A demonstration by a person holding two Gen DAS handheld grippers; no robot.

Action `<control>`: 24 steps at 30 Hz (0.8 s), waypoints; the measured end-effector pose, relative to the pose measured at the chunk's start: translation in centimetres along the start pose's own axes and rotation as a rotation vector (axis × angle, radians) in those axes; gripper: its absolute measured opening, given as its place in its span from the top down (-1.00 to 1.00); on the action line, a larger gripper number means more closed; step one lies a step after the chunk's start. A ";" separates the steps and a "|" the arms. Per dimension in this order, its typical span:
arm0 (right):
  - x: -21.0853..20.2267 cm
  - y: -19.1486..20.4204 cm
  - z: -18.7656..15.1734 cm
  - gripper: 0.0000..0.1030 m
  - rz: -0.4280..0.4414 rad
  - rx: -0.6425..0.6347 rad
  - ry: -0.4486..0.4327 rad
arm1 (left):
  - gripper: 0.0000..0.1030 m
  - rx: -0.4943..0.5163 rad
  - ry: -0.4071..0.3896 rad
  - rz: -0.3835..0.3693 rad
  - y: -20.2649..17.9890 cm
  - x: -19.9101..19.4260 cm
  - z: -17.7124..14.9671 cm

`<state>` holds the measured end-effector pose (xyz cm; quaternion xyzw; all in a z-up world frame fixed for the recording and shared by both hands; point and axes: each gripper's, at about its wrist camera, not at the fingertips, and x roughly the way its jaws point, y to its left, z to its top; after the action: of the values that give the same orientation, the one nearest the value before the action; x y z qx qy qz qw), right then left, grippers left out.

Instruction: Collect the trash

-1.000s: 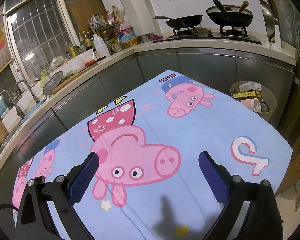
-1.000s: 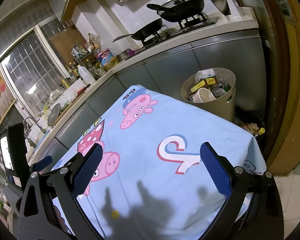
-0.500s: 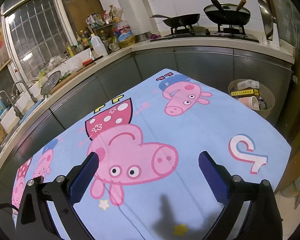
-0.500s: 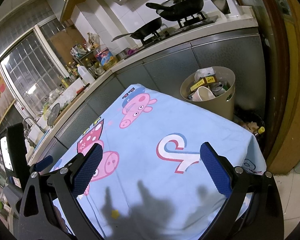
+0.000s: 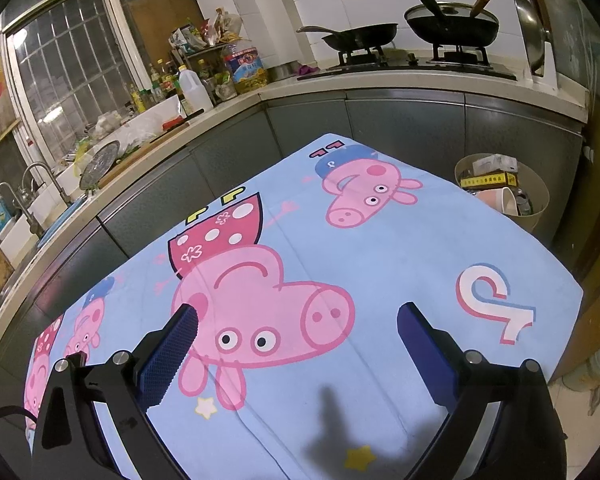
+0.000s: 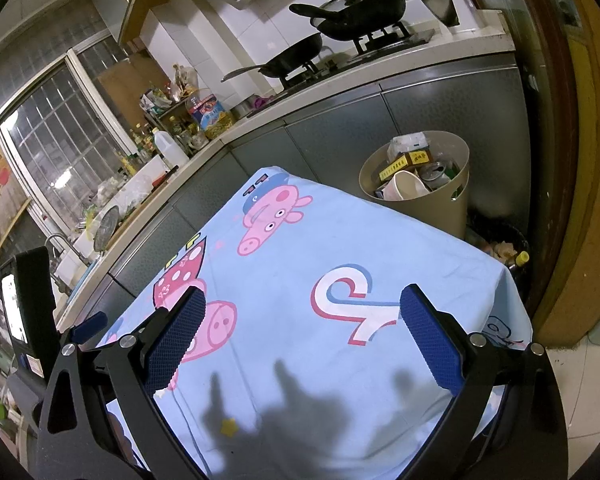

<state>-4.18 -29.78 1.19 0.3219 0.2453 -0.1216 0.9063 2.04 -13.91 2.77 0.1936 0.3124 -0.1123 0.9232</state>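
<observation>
A beige trash bin (image 6: 456, 196) stands on the floor beyond the table's far right corner, filled with a paper cup (image 6: 406, 186), yellow boxes and cans; it also shows in the left wrist view as the bin (image 5: 538, 216). The table carries a light-blue cartoon-pig cloth (image 5: 380, 264) (image 6: 300, 264), and I see no loose trash on it. My left gripper (image 5: 296, 314) hovers open over the cloth's middle, holding nothing. My right gripper (image 6: 302, 300) hangs open above the cloth's right part, also holding nothing.
A grey kitchen counter (image 5: 400, 92) wraps around behind the table, with pans on a stove (image 5: 408, 60), bottles (image 5: 194, 88) and a sink (image 5: 16, 216) on the left. A wooden door frame (image 6: 572, 160) stands to the right. The left gripper's body with a phone (image 6: 24, 300) is at the right view's left edge.
Both grippers have drifted only slightly; the left wrist view has tilted a little so the cloth sits marginally lower. Both stay open with nothing held.
</observation>
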 end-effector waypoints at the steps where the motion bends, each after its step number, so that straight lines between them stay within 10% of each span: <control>1: 0.0 0.0 0.0 -0.88 0.000 0.000 0.001 | -0.93 0.000 0.000 0.000 0.0 0.0 0.1; 24: 0.1 0.0 -0.1 -0.88 0.000 0.004 0.004 | -0.93 0.001 0.003 -0.001 -0.1 0.2 0.0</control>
<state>-4.10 -29.74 1.06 0.3242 0.2466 -0.1214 0.9052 2.10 -14.05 2.61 0.1943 0.3136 -0.1124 0.9226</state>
